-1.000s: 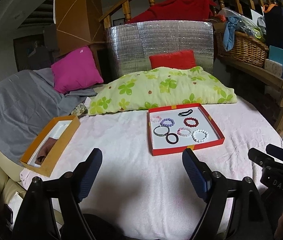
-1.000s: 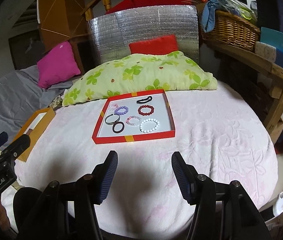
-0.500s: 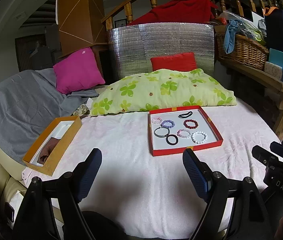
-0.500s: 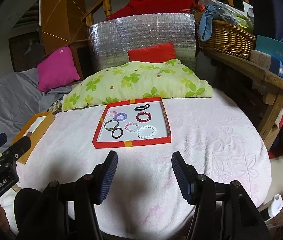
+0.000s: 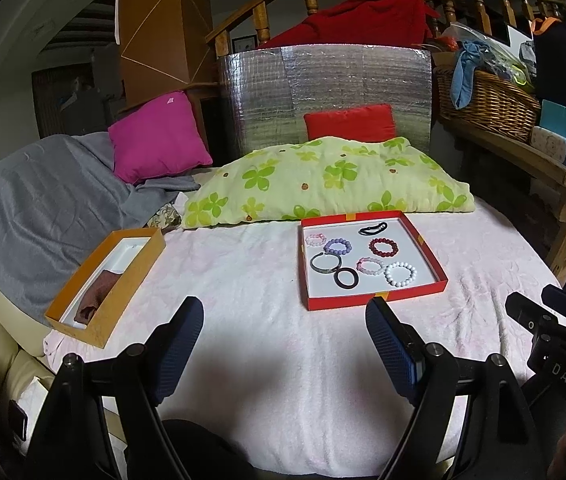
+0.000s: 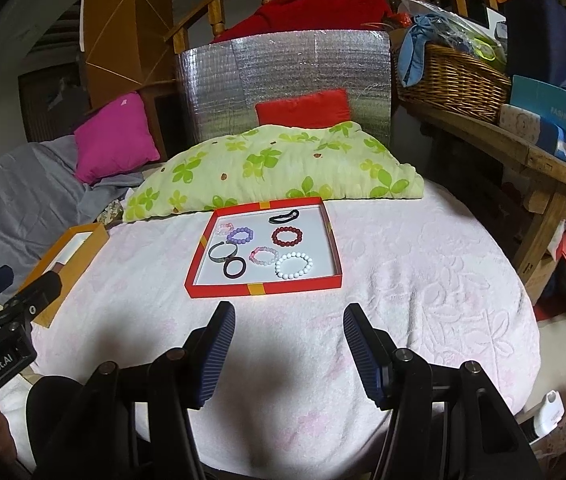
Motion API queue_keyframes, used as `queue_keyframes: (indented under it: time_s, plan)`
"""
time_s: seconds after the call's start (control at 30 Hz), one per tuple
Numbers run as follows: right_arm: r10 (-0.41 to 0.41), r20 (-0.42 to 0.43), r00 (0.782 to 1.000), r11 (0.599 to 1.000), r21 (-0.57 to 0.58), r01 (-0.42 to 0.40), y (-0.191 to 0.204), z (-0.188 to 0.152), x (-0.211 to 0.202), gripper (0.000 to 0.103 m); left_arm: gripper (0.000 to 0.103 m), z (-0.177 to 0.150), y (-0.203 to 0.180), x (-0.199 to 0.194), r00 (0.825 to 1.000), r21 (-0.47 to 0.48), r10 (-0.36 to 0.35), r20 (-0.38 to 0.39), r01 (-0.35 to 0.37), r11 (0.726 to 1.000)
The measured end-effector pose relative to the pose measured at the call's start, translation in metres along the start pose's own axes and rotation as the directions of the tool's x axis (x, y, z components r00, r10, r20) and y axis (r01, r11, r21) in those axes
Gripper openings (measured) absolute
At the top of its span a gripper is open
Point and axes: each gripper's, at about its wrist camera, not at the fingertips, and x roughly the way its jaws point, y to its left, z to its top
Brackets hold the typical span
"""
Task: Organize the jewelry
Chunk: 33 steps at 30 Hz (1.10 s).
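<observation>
A red tray (image 5: 435, 284) (image 6: 259, 289) lies on the pink-covered table and holds several bracelets: a white bead one (image 5: 401, 274) (image 6: 294, 265), a dark red one (image 5: 383, 247) (image 6: 287, 237), a purple one (image 5: 338, 246) (image 6: 242, 235), a black band (image 5: 346, 278) (image 6: 235, 267) and others. An orange box (image 5: 139, 276) (image 6: 49, 312) lies at the left with a brown cloth (image 5: 93, 298) inside. My left gripper (image 5: 285, 330) and right gripper (image 6: 289, 334) are both open and empty, hovering short of the tray.
A green flowered pillow (image 5: 323, 180) lies right behind the tray. A grey blanket (image 5: 35, 208) and a pink cushion (image 5: 157, 140) are at the left. A wooden bench with a wicker basket (image 5: 491, 104) and boxes stands at the right.
Both grippers have tilted slightly, so the tray and table sit a little lower in both views. Both stay open and empty.
</observation>
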Motion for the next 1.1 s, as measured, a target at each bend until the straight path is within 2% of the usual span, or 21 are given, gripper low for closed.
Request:
queue_keyframes:
  time_s: [1.1]
  plan:
    - [0.005, 0.019, 1.000, 1.000, -0.011, -0.005, 0.0065, 0.0027, -0.0054, 0.061, 0.084, 0.0019, 0.0019, -0.0084, 1.000, 0.001, 0.014, 0.017, -0.014, 1.000]
